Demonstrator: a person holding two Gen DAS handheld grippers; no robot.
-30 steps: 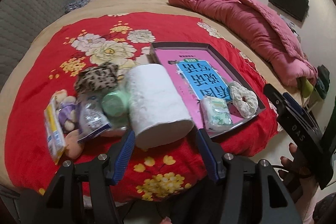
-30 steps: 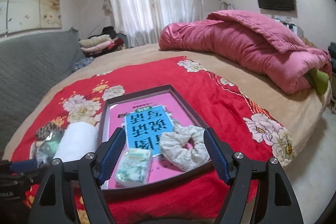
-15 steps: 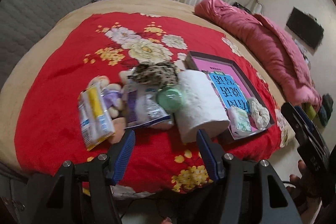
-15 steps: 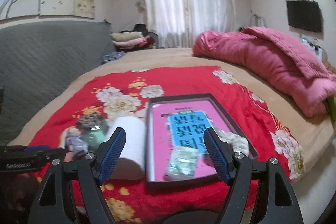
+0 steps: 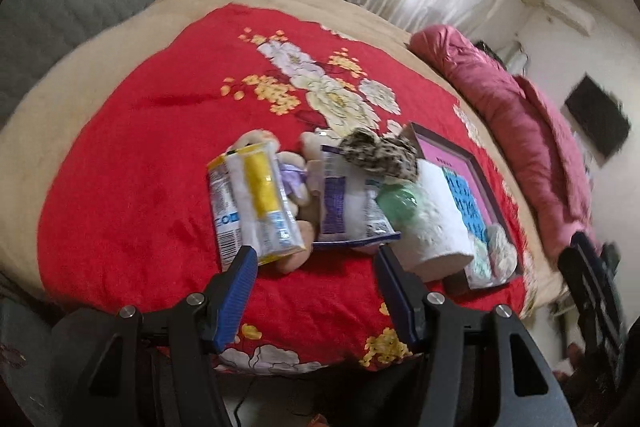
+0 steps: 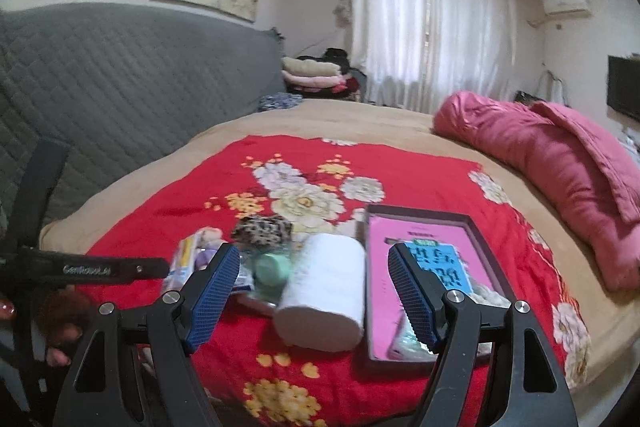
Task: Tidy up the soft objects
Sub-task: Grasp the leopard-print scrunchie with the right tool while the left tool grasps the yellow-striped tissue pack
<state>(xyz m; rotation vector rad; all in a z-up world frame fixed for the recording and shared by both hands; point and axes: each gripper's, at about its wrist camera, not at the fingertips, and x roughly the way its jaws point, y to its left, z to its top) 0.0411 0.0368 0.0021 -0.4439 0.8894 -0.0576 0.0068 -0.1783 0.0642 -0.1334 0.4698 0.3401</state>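
Left wrist view shows my left claw (image 5: 314, 261) spread wide and empty, just short of one yellow packet (image 5: 256, 205) and one purple-printed packet (image 5: 348, 209), with one paper roll (image 5: 434, 219) to their right, one leopard scrunchie (image 5: 380, 155) behind and one tray (image 5: 476, 171) beyond.

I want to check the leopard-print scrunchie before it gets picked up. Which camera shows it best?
The left wrist view: the leopard-print scrunchie sits unobstructed atop the pile, its pattern clear. In the right wrist view it is smaller, blurrier and farther back, just behind the gripper's finger.
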